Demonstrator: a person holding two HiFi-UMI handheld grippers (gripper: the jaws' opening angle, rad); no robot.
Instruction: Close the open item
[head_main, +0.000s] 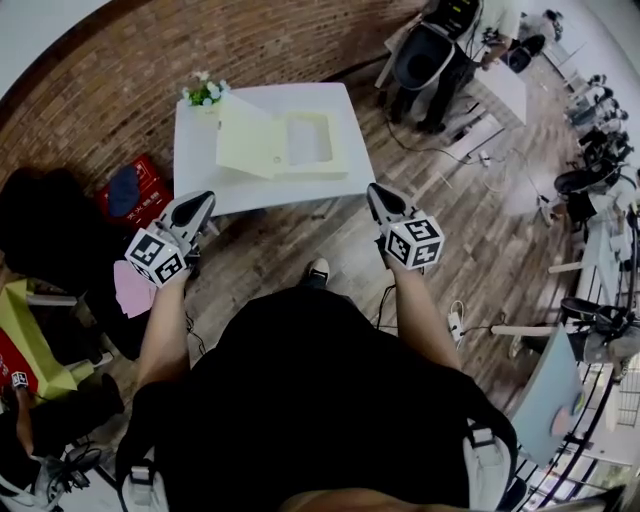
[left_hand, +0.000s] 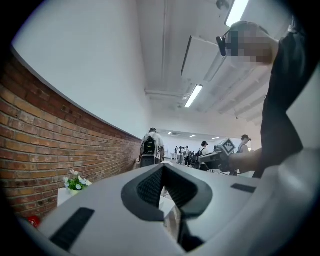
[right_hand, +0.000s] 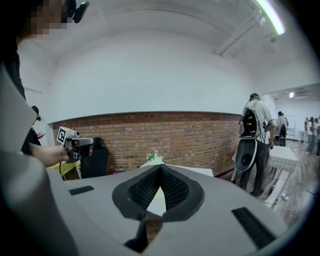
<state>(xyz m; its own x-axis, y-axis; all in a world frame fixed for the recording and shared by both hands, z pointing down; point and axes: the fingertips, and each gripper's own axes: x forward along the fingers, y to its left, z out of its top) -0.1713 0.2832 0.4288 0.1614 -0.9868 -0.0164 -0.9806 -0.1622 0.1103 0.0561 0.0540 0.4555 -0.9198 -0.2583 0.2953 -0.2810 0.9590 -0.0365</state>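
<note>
Pale yellow box (head_main: 318, 150): lies near the middle of the white tabletop (head_main: 195, 165); its lid (head_main: 248, 138) stands raised on the left side, so it is open.
Task progress: nothing appears done yet. Both hand-held grippers are well apart from the tabletop, with bare wooden floor (head_main: 290, 235) between. Left to do, as I judge it: step in, reach the lid and fold it over the tray.
Left hand-held gripper (head_main: 204, 199): jaws together, nothing between them; held about level, touching nothing.
Right hand-held gripper (head_main: 376, 190): jaw tips meet, nothing between them; tipped slightly downward, also free of any object.
Count: one box with one lid, one tabletop, one small bunch of flowers (head_main: 205, 93) at the tabletop's far left corner, two hand-held grippers.
</note>
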